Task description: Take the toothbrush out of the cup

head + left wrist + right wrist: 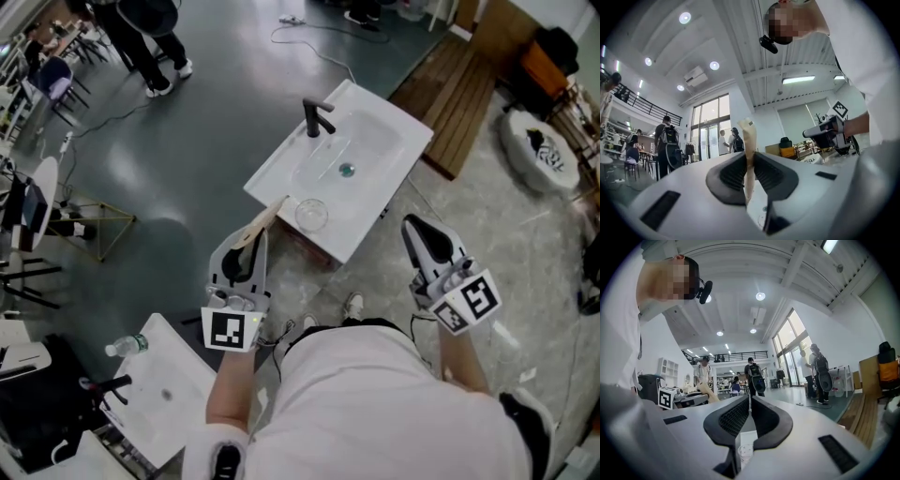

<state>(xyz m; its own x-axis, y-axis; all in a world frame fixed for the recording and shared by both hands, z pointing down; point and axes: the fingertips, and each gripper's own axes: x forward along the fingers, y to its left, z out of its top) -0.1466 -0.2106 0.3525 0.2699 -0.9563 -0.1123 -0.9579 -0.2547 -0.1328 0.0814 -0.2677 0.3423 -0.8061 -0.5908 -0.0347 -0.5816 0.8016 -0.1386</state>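
Observation:
My left gripper [249,240] is shut on a pale beige toothbrush [265,218], which sticks up and out past its jaws, left of the cup. In the left gripper view the toothbrush [749,150] stands upright, clamped between the dark pads [733,174]. The clear cup [311,215] stands on the front part of the white sink [375,141] and looks empty. My right gripper [421,233] hovers to the right of the sink, its jaws shut with nothing between them. Below those jaws in the right gripper view, the cup [746,452] shows.
A black faucet [317,117] stands at the sink's back edge. A second white basin [178,398] with a plastic bottle [127,346] lies at lower left. Wooden boards [459,94] lie behind the sink. People stand at the far left [150,47].

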